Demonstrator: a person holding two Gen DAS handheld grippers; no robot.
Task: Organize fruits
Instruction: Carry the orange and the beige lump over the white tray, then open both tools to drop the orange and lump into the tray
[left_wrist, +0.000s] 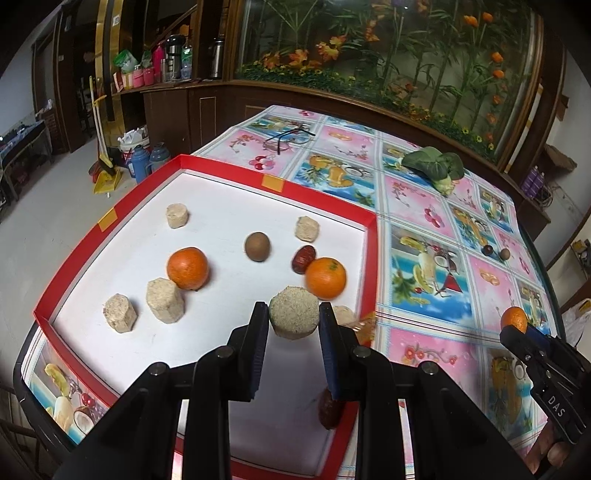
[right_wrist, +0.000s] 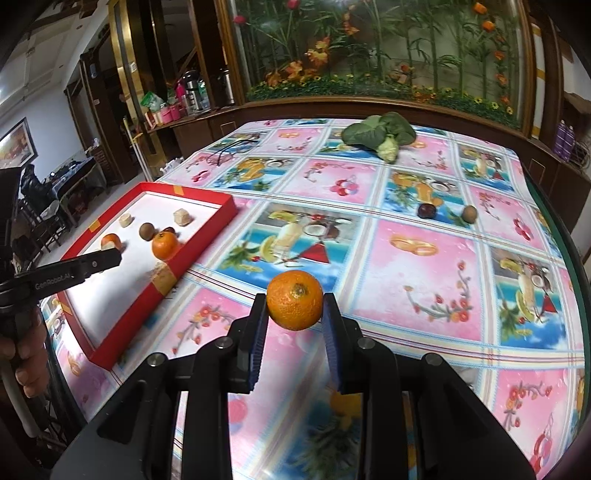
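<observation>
- Left gripper (left_wrist: 293, 315): clamped on a tan round cake (left_wrist: 294, 313), held above the white floor of the red tray (left_wrist: 325, 201) near its right wall.
- Right gripper (right_wrist: 294, 301): clamped on a mandarin (right_wrist: 294, 300), held over the table (right_wrist: 424, 280), well apart from the tray.
- Tray contents: two oranges (left_wrist: 187, 267), a brown round fruit (left_wrist: 257, 246), a red date (left_wrist: 303, 258), several tan cakes.
- Table: leafy vegetable (right_wrist: 380, 134) at far edge; dark fruit (right_wrist: 426, 211) and brown fruit (right_wrist: 469, 213) near each other.

Both wrist views look steeply down, close, sharing the red tray (left_wrist: 325, 192) and tablecloth (right_wrist: 424, 266).
</observation>
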